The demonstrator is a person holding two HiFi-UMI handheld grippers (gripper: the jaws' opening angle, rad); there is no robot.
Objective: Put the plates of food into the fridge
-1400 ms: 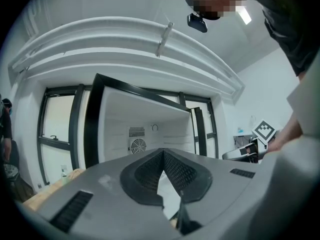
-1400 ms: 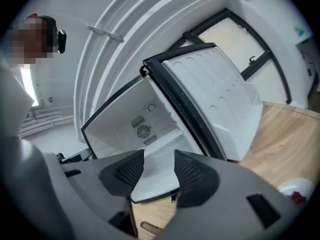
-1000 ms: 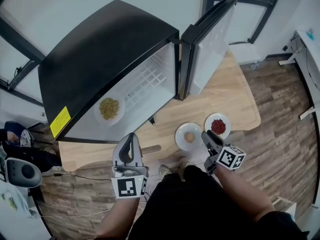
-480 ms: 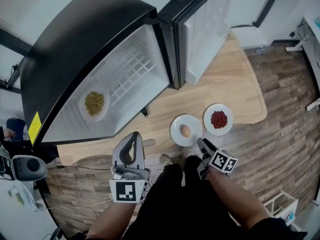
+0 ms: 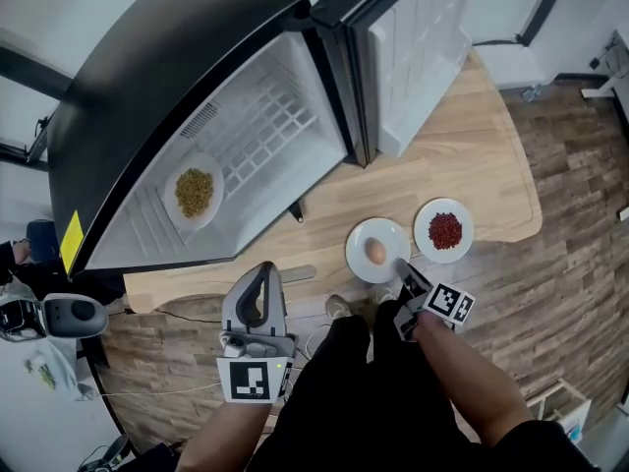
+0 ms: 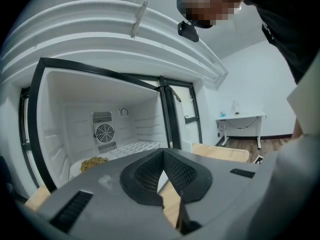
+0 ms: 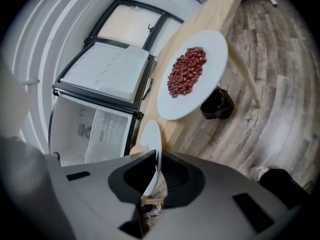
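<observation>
1. Two plates sit outside the fridge (image 5: 177, 77) on the wooden table (image 5: 472, 146), just in front of its open mouth. A third, the yellow-food plate (image 5: 175, 203), already lies inside the fridge.
2. Of the two, the egg plate (image 5: 364, 239) is nearer the fridge opening. Your right gripper (image 5: 405, 266) has just been closing its jaws, and they now clamp the plate's near rim, which runs edge-on between them.
3. That rim hold looks deliberate. The thin lip is the only part a two-jaw grip can take without touching the food.
4. The red-food plate (image 5: 462, 249) lies just beside it, on the side away from the fridge, untouched.
5. Your right hand reaches in low from the table's edge, tipped slightly down. It seems rolled so that one jaw goes over the rim and one under.
6. Your left gripper (image 5: 260, 271) is pinched closed on nothing. It is held back from the fridge and points roughly level at its opening. The fridge door (image 5: 413, 47) stands swung wide, so the way in looks free.
</observation>
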